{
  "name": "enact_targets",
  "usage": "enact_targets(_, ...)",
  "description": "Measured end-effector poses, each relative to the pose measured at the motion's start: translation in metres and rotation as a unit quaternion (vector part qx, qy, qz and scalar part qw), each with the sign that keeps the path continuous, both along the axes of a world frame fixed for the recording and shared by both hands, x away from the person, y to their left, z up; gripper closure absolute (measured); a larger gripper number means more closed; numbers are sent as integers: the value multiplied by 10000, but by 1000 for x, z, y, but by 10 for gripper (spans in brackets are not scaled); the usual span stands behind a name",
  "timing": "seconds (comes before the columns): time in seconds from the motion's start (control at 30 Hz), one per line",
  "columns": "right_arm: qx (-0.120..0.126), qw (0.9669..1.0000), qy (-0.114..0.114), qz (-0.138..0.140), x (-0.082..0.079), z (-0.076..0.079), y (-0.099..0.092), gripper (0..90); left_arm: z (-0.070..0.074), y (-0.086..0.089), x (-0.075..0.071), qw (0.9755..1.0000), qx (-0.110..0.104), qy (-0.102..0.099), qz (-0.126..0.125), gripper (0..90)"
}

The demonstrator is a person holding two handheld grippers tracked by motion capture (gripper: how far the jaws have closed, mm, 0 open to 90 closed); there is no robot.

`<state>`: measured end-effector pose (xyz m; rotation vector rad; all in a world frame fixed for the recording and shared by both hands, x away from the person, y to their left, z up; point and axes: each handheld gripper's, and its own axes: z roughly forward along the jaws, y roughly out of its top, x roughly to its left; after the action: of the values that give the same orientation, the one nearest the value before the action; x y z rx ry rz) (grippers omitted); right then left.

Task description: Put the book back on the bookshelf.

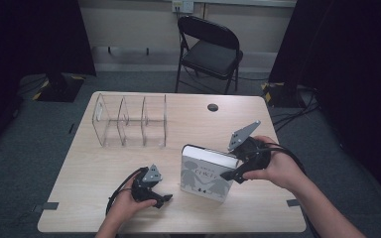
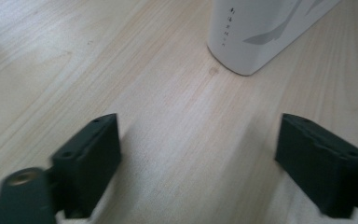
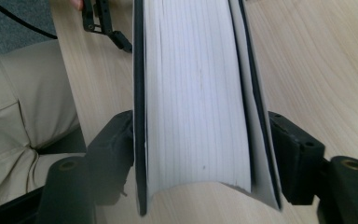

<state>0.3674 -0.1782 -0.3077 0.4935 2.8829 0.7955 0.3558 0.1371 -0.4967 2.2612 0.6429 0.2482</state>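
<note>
A thick white book [image 1: 206, 173] with grey figures on its cover stands upright on the wooden table [image 1: 258, 124], near the front right of centre. My right gripper [image 1: 234, 171] is shut on the book's page edge [image 3: 198, 98], one jaw pressed to each cover. To the left of the book my left gripper [image 1: 161, 199] rests low over the table, open, with only bare wood between its jaws. The left gripper view has the book's bottom corner and spine [image 2: 256, 32] a short way ahead of that gripper [image 2: 198, 154].
A clear acrylic rack [image 1: 130, 120] with three slots stands at the back left of the table. A small black disc [image 1: 213, 107] lies toward the back edge. A black folding chair [image 1: 209, 49] is behind the table. Cables lie on the floor at right.
</note>
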Motion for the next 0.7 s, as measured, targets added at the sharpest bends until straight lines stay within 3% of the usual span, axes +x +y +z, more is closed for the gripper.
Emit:
enact_targets(0.2, 280, 9996, 4, -65, -5, 1, -9, 266, 4, -1, 1, 9996, 263, 96, -36, 176)
enact_targets(0.27, 457, 9989, 16, -125, -7, 0, -17, 250, 4, -1, 1, 9996, 261, 89, -37, 176)
enact_targets(0.43, 568, 9981, -1, -259, -11, -9, -38, 244, 6, -1, 1, 9993, 292, 231, -30, 176)
enact_targets(0.57, 871, 9947, -84, -541, -14, -20, -54, 240, 11, -3, 1, 9981, 416, 455, -96, 190)
enact_targets(0.7, 1042, 9912, -132, -805, -16, -36, -71, 230, 15, -4, 1, 9974, 514, 474, -166, 189)
